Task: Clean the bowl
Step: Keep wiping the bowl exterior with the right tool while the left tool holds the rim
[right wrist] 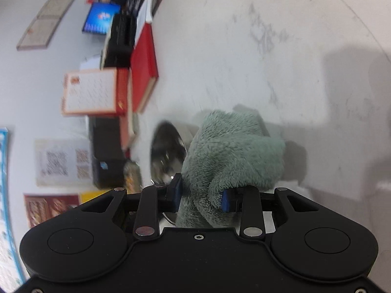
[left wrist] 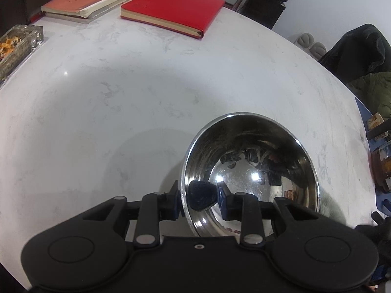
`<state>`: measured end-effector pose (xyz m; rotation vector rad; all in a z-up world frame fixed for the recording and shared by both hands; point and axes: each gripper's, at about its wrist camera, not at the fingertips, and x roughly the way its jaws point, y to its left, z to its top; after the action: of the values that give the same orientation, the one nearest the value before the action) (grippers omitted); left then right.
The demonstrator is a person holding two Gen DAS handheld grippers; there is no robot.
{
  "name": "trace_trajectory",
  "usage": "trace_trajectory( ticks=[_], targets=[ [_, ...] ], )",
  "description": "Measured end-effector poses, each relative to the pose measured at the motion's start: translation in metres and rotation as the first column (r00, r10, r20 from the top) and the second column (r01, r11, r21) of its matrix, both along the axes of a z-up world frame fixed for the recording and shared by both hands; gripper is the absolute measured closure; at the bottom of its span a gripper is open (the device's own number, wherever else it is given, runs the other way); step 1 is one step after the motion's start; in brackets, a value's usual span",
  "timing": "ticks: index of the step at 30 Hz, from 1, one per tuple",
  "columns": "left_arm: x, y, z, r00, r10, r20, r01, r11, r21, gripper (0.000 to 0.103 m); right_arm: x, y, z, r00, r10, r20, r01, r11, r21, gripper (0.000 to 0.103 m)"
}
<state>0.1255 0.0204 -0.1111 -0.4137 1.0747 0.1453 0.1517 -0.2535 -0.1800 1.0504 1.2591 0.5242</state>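
Bright, fisheye-warped, right view motion-blurred

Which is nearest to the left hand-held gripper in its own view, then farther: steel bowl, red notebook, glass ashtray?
1. Steel bowl: its rim is clamped in the left hand-held gripper.
2. Glass ashtray: far left table edge.
3. Red notebook: at the table's far side, by the stacked books.

Desk [left wrist: 122, 97]: we see white marble, lamp glare.
Beyond desk: red notebook [left wrist: 173, 9] at its far edge.
Wall [right wrist: 29, 78]: pale, framed papers.
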Motion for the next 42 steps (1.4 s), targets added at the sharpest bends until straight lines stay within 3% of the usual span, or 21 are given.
trace_trajectory(
  ticks=[6, 9, 13, 16, 22, 26, 29, 36, 42],
  targets=[
    [0.010, 0.016, 0.017, 0.998, -0.022, 0.061, 0.020, 0.999, 0.041, 0.078, -0.001, 0.001, 0.004, 1.000, -0.003, 0.022, 0.003, 1.000, -0.021, 0.073],
    [0.013, 0.019, 0.014, 0.997, -0.045, 0.065, 0.044, 0.999, 0.023, 0.089, 0.000, 0.004, 0.004, 1.000, 0.005, 0.027, -0.004, 0.999, -0.040, 0.073],
    [0.006, 0.021, 0.012, 0.997, -0.055, 0.048, 0.055, 0.998, 0.008, 0.096, 0.010, 0.011, 0.007, 0.998, 0.021, 0.057, -0.016, 0.996, -0.086, 0.073],
    [-0.006, 0.021, 0.012, 0.998, -0.057, 0.025, 0.058, 0.998, -0.015, 0.093, 0.023, 0.011, 0.010, 0.997, 0.021, 0.073, -0.014, 0.995, -0.096, 0.072],
    [-0.017, 0.011, 0.015, 0.995, -0.103, 0.007, 0.103, 0.995, 0.011, 0.084, 0.054, 0.024, 0.012, 0.991, 0.082, 0.111, -0.068, 0.991, -0.119, 0.072],
    [-0.009, 0.019, 0.023, 0.992, -0.127, 0.019, 0.125, 0.987, 0.100, 0.085, 0.056, 0.030, 0.015, 0.984, 0.130, 0.122, -0.115, 0.986, -0.124, 0.072],
    [0.004, 0.021, 0.025, 0.986, -0.165, 0.015, 0.162, 0.979, 0.128, 0.085, 0.055, 0.029, 0.017, 0.981, 0.145, 0.127, -0.130, 0.984, -0.119, 0.072],
    [0.030, 0.019, 0.012, 0.978, -0.206, -0.011, 0.206, 0.970, 0.130, 0.085, 0.058, 0.027, 0.027, 0.971, 0.183, 0.151, -0.163, 0.978, -0.134, 0.072],
    [0.026, 0.016, 0.009, 0.985, -0.168, -0.030, 0.170, 0.979, 0.109, 0.085, 0.064, 0.025, 0.026, 0.974, 0.167, 0.153, -0.149, 0.981, -0.122, 0.072]
  ],
)
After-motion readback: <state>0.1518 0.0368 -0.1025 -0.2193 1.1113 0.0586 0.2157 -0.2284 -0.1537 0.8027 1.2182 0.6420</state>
